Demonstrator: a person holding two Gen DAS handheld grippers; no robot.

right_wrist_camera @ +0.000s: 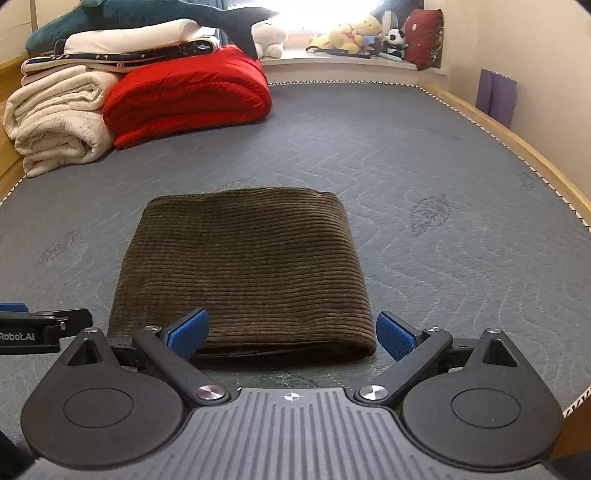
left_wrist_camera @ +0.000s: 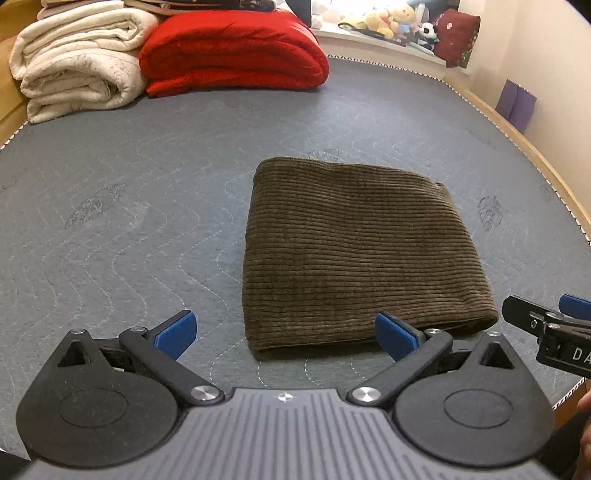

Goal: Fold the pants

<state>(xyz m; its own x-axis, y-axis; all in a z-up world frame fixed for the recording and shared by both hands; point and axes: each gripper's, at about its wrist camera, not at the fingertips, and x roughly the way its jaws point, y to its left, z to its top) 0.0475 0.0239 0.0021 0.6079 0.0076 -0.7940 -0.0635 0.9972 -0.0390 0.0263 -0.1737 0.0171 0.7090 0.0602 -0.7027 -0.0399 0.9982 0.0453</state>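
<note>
The brown corduroy pants (left_wrist_camera: 351,251) lie folded into a compact rectangle on the grey quilted mattress (left_wrist_camera: 129,206); they also show in the right wrist view (right_wrist_camera: 243,266). My left gripper (left_wrist_camera: 284,334) is open and empty, hovering just before the bundle's near left corner. My right gripper (right_wrist_camera: 293,334) is open and empty, in front of the bundle's near edge, its pads apart from the cloth. The right gripper's side shows at the right edge of the left wrist view (left_wrist_camera: 554,328).
A rolled cream blanket (left_wrist_camera: 74,70) and a red folded blanket (left_wrist_camera: 232,51) sit at the far left. Plush toys (right_wrist_camera: 351,35) line the window sill. A wooden bed frame (right_wrist_camera: 517,140) borders the mattress on the right; a purple bag (right_wrist_camera: 496,94) leans on the wall.
</note>
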